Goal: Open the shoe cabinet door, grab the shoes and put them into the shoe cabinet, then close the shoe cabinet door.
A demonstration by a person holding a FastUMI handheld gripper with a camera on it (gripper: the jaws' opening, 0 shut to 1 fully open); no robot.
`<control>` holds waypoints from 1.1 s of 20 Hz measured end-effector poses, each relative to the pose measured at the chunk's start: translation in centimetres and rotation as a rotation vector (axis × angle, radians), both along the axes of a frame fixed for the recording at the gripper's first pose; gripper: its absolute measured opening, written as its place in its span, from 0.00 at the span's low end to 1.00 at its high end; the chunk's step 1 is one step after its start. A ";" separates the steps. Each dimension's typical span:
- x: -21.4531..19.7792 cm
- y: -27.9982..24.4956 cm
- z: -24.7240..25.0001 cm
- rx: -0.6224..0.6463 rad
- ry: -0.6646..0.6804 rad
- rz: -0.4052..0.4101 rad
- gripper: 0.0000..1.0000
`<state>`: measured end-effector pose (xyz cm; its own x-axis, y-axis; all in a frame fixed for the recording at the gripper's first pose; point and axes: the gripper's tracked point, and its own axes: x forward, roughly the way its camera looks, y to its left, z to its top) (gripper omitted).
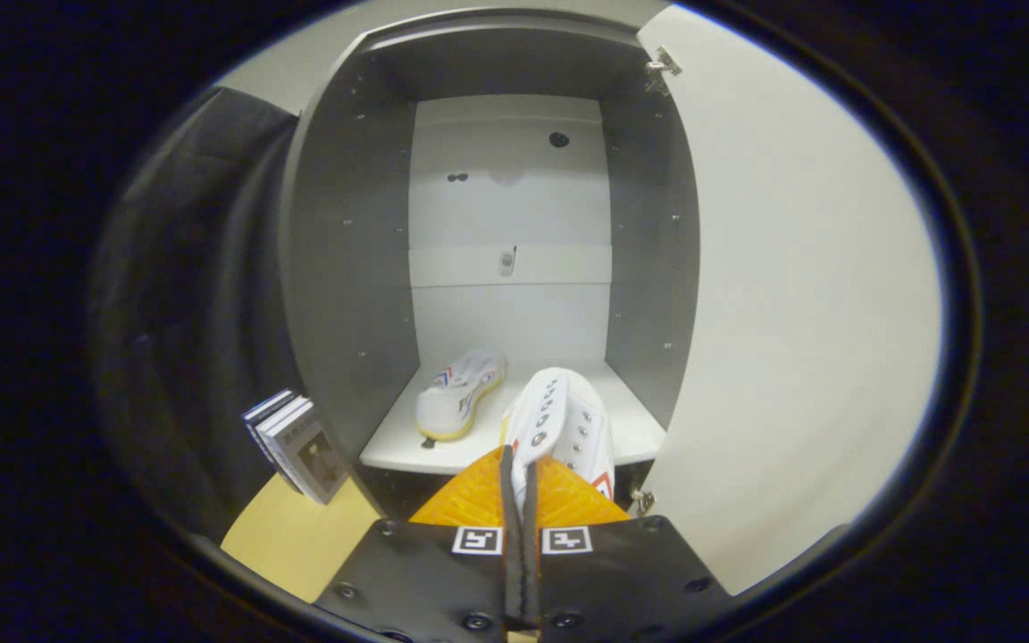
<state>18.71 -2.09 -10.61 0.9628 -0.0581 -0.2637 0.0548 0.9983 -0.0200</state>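
White cabinet shelf (407, 451) bears one shoe (459, 395) on its side; a second shoe (564, 420) beside it

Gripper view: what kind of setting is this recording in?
Probably a staged household booth: an open shoe cabinet with one white shoe on its shelf, books beside it, black cloth behind. The gripper is shut on a second shoe.

Even indoor light, moderately bright. Open white cabinet door (800, 295) glows near overexposed; grey cabinet side walls (349, 268) sit in shade. Strong fisheye bend curves straight panels. Dark booth cloth (193, 304) murky, soft toward rim. White canvas shoe (561, 424) ahead of fingers reasonably sharp.
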 end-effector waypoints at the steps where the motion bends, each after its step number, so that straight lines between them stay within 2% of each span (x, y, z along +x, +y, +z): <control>1: 2.1 -0.6 0.2 0.003 0.000 0.001 0.02; 6: 12.3 -3.3 -1.0 0.000 0.018 0.012 0.02; 10: 17.1 -3.5 -2.9 -0.017 0.060 0.048 0.02; 14: 18.7 -3.8 -6.1 -0.035 0.148 0.063 0.02; 19: 19.0 -2.9 -7.9 -0.034 0.205 0.098 0.02; 22: 19.2 -2.9 -8.0 -0.025 0.205 0.088 0.03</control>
